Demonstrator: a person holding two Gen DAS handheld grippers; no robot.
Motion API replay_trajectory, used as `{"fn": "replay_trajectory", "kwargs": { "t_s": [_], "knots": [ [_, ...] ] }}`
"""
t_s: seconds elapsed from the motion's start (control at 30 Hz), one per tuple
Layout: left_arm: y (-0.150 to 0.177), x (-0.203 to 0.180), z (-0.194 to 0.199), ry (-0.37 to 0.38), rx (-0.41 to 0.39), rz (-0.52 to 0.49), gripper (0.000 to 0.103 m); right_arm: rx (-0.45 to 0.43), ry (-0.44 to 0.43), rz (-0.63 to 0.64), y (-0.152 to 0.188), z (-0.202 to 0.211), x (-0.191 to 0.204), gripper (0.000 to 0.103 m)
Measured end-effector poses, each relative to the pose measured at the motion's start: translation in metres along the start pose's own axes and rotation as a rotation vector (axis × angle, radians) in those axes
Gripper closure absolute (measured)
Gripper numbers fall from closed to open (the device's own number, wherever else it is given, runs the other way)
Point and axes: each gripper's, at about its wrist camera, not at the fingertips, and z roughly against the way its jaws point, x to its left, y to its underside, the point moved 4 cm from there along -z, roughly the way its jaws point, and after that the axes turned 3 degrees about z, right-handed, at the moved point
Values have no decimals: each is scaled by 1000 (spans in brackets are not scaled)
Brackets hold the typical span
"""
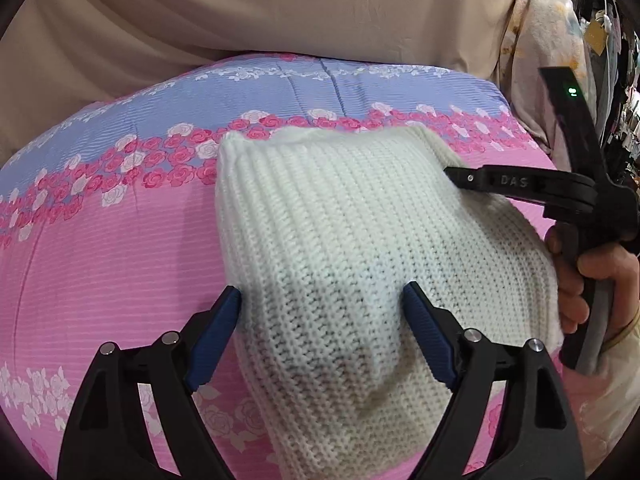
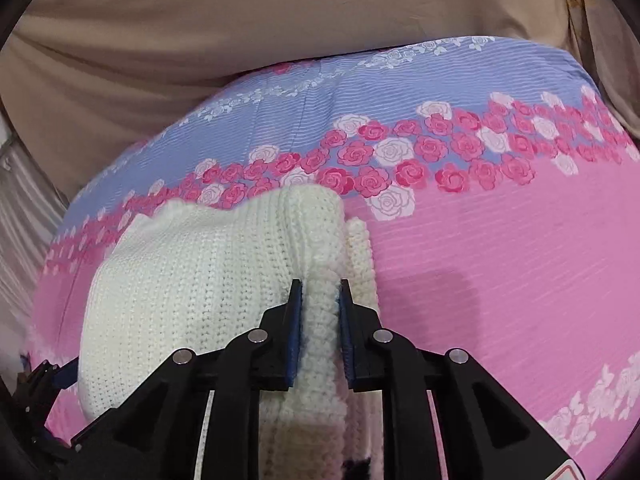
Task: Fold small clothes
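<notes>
Right gripper [image 2: 320, 292] pinches the ribbed white knit sweater [image 2: 192, 280] on the flowered bed [image 2: 500, 240]; left gripper [image 1: 320, 300] stands wide.

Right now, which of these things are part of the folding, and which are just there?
Part of the job:
- white knit garment
- right gripper, pinching its edge
- left gripper, open over it

Just there:
- rose-patterned bedcover
- beige cloth behind
</notes>
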Motion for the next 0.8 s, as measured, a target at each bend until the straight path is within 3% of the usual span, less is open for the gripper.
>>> {"fn": "replay_trajectory", "kwargs": {
  "t_s": [0.2, 0.3, 0.47, 0.5, 0.57, 0.6, 0.67, 0.73, 0.8],
  "knots": [
    [-1, 4, -1, 3, 7, 14, 20, -130, -2, 14, 19, 74, 10, 75],
    [1, 7, 8, 47, 7, 46, 21, -153, -15, 35, 54, 103, 7, 45],
    [18, 7, 34, 154, 27, 69, 21, -62, -111, 7, 107, 101, 10, 45],
    [24, 6, 35, 146, 36, 59, 21, -44, -86, 19, 115, 93, 10, 46],
    [35, 4, 30, 108, 52, 36, 22, -23, 7, 42, 123, 81, 9, 78],
    [41, 5, 23, 67, 72, 19, 27, -32, -12, 38, 123, 83, 11, 89],
    [49, 9, 13, 50, 107, 30, 30, -121, -131, 16, 116, 112, 18, 92],
    [52, 14, 11, 56, 116, 53, 30, -178, -196, 4, 114, 133, 21, 93],
    [53, 15, 9, 50, 116, 54, 29, -133, -178, -15, 121, 124, 15, 94]
  ]
}}
